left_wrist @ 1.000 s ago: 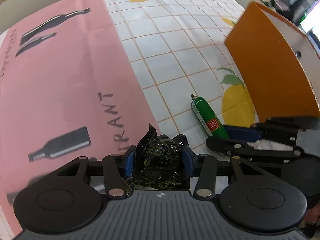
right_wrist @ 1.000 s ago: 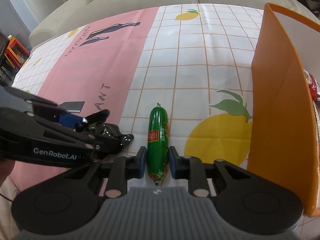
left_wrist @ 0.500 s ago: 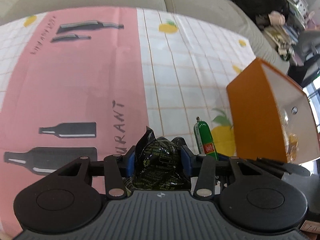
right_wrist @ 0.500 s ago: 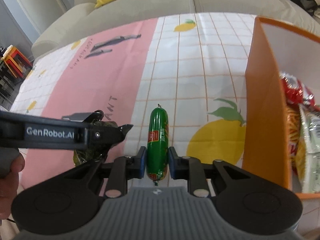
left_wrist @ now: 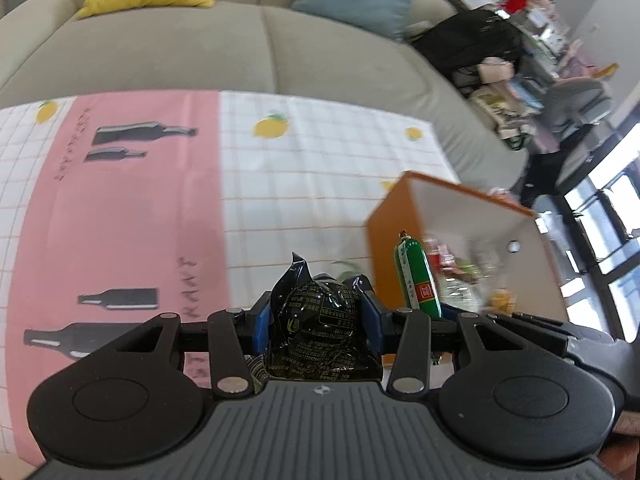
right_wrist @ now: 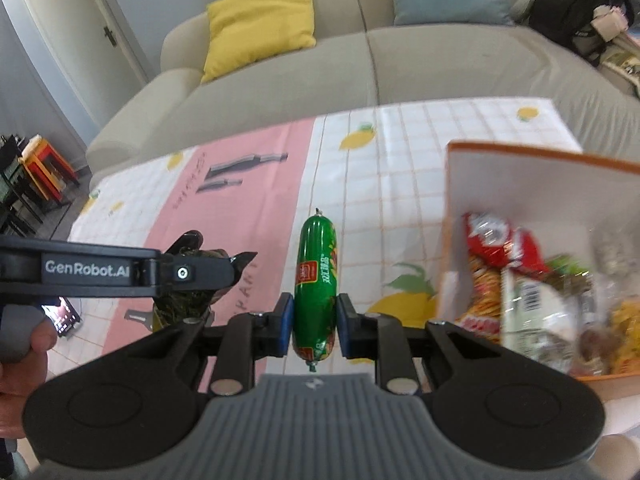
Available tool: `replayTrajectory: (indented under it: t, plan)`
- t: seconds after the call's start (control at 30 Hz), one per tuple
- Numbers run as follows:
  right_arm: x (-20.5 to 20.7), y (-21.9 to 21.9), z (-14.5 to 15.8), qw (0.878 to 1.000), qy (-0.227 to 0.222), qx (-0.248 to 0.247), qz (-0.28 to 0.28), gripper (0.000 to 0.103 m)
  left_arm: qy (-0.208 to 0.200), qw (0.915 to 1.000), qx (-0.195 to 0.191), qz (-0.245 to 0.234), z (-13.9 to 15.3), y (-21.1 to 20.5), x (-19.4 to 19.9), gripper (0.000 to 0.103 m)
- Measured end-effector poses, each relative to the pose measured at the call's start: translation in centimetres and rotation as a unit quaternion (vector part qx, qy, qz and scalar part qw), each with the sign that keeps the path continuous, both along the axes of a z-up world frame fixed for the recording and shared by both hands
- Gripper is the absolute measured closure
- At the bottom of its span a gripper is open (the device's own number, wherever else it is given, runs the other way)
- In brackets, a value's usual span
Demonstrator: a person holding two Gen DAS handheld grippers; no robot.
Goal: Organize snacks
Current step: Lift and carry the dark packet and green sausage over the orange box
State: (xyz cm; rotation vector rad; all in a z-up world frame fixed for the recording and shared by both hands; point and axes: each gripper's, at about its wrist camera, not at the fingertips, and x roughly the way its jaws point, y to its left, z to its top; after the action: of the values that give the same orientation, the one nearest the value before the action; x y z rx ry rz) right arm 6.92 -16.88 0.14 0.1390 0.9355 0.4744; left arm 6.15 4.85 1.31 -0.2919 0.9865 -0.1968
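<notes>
Both snacks are held clear of the cloth, which reads as the carry stage: each has to be up off the table to clear the wall of the orange box (right_wrist: 444, 240) before it can go in with the packets already there.

Starting on the left, the left gripper (left_wrist: 316, 312) is clamped on a crinkled black snack packet (left_wrist: 320, 328). Its jaws stand partly apart because the packet is bulky, and the blue pads (left_wrist: 262, 326) press into both sides of it. A pointed corner of the wrapper sticks up ahead of the fingertips. In the right wrist view this gripper sits to the left of the other one, with a thumb (right_wrist: 38, 340) of the person's hand showing behind it.

To the right, the right gripper (right_wrist: 314, 314) is closed tight on a green sausage (right_wrist: 316, 280), pinching its lower half so that most of its length juts forward past the fingertips. This narrow grip suits a slim, firm stick.

The box lies just ahead and to the right of the right gripper, its open top showing red and yellow snack bags (right_wrist: 492, 264) inside. Beneath both grippers is the pink and lemon-print tablecloth (right_wrist: 360, 184).
</notes>
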Motion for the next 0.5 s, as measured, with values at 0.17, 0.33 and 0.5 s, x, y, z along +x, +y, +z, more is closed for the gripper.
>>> replayTrajectory:
  t: [0.17,0.33,0.5]
  plan:
    - [-0.3,-3.8,2.7,0.999,-0.023,-0.016,-0.016,0.083,-0.019,0.9991,-0.008,-0.036,2.1,-3.0,0.3,0.051]
    - [0.0,-8.4,4.4,0.998,-0.032,-0.033,-0.046,0.083,-0.036,0.9959,-0.005,-0.083,3.8,-7.2,1.2,0.051]
    - [0.5,-12.5,5.2,0.993,-0.045,-0.072,-0.078,0.083,-0.041,0.9903,0.002,-0.133,4.4,-11.8,2.8,0.051]
